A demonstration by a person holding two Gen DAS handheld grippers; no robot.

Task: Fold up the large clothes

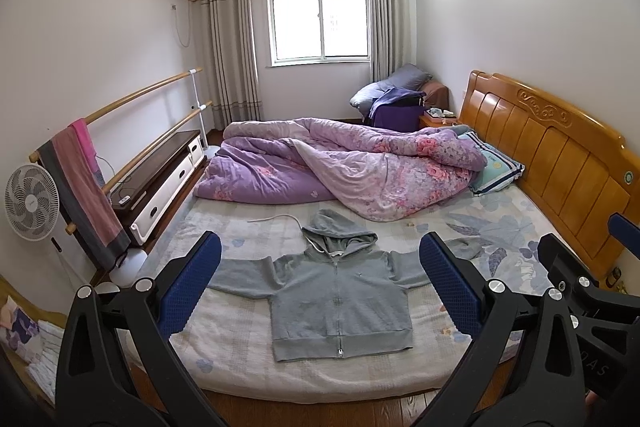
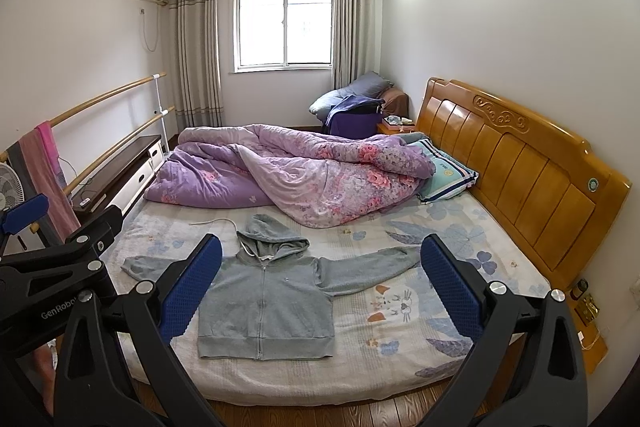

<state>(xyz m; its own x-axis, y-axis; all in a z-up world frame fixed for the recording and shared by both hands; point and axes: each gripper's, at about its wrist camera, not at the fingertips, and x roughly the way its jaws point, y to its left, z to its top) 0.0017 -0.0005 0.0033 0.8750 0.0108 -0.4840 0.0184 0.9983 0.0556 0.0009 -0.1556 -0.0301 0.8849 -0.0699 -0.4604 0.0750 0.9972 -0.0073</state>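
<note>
A grey zip hoodie point(image 1: 340, 303) lies flat, front up, on the near part of the bed, sleeves spread out to both sides and hood pointing away from me. It also shows in the right wrist view point(image 2: 266, 307). My left gripper point(image 1: 320, 283) is open and empty, held above the near edge of the bed in front of the hoodie. My right gripper point(image 2: 320, 283) is open and empty too, held to the right of the left one; its black frame shows in the left wrist view point(image 1: 580, 291).
A crumpled purple floral quilt point(image 1: 340, 167) covers the far half of the bed. A pillow point(image 1: 496, 167) lies by the wooden headboard point(image 1: 560, 167) on the right. A white cord point(image 1: 276, 217) lies near the hood. A fan point(image 1: 32, 203) and a towel rail stand left.
</note>
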